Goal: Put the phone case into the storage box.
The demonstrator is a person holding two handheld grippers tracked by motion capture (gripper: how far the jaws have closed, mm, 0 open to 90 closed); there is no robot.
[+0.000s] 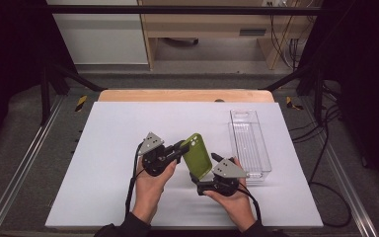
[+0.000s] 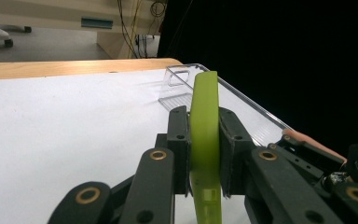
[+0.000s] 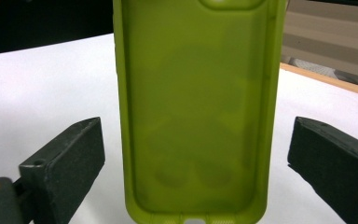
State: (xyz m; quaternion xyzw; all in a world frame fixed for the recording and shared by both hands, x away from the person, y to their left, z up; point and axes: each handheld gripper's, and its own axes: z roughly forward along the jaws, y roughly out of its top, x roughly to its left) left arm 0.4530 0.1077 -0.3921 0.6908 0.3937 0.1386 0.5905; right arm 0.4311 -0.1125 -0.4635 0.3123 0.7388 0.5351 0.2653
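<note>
A lime-green phone case (image 1: 197,154) is held tilted above the white mat, its camera cut-out at the top. My left gripper (image 1: 181,147) is shut on it from the left; in the left gripper view the case (image 2: 205,93) stands edge-on, pinched between the two black jaws (image 2: 205,126). My right gripper (image 1: 205,177) sits at the case's lower right and is open. In the right gripper view the case's hollow inner face (image 3: 196,93) stands between the widely spread jaws, clear of both pads (image 3: 67,154).
A long clear plastic bin (image 1: 264,148) lies on the right of the white mat (image 1: 113,148), just beyond the right gripper; it also shows as (image 2: 182,77). The wooden table edge (image 1: 185,95) runs behind the mat. Black cables trail from both grippers.
</note>
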